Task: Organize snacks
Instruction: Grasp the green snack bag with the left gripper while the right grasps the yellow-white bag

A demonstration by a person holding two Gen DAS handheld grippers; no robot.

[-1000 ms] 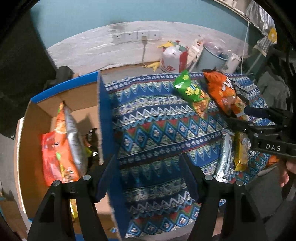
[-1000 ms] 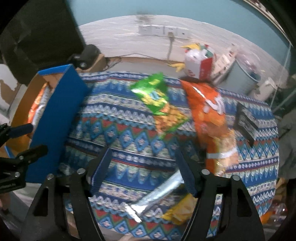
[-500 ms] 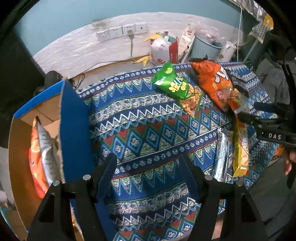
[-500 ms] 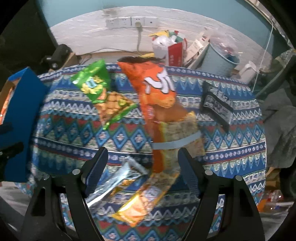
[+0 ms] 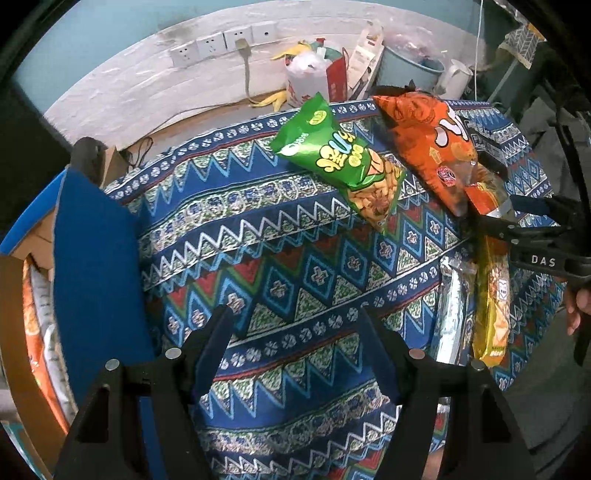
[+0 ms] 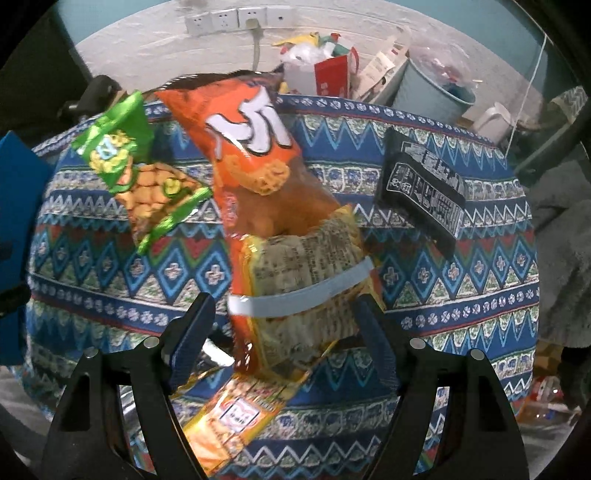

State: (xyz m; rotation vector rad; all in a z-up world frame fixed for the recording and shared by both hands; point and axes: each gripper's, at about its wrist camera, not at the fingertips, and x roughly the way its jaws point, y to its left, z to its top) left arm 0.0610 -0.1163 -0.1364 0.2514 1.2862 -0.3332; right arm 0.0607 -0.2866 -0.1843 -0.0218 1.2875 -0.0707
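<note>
Covering the worktop (image 5: 295, 266) is a blue, red and green patterned cloth, with a white wall strip of sockets (image 6: 236, 16) behind it.

Large orange crinkly snack bag (image 6: 251, 147): lies near the far edge of the worktop and runs toward the near edge. Its lower, printed end with a pale blue band sits between the fingers of the right tongs (image 6: 284, 328). These jaws stand wide apart and have just been opening; the pads do not press on the bag.

Yellow-orange flat snack packet (image 6: 229, 413): lies under the orange bag's lower end, at the near edge. A silver foil packet (image 5: 452, 314) lies just beside it.

Green glossy snack bag (image 5: 340, 162): lies beside the orange bag, toward the far edge, on its left in the right wrist view.

Black printed rectangular pack (image 6: 424, 184): lies toward the right edge, apart from the bags.

Left tongs (image 5: 295, 332): jaws apart, with only bare cloth between them.

Blue-sided cardboard box (image 5: 92, 277): stands at the left edge of the worktop; orange and silver packets (image 5: 35, 317) are inside.

Beyond the far edge: red-and-white bag (image 5: 317, 77), pale blue bucket (image 6: 432, 92).
</note>
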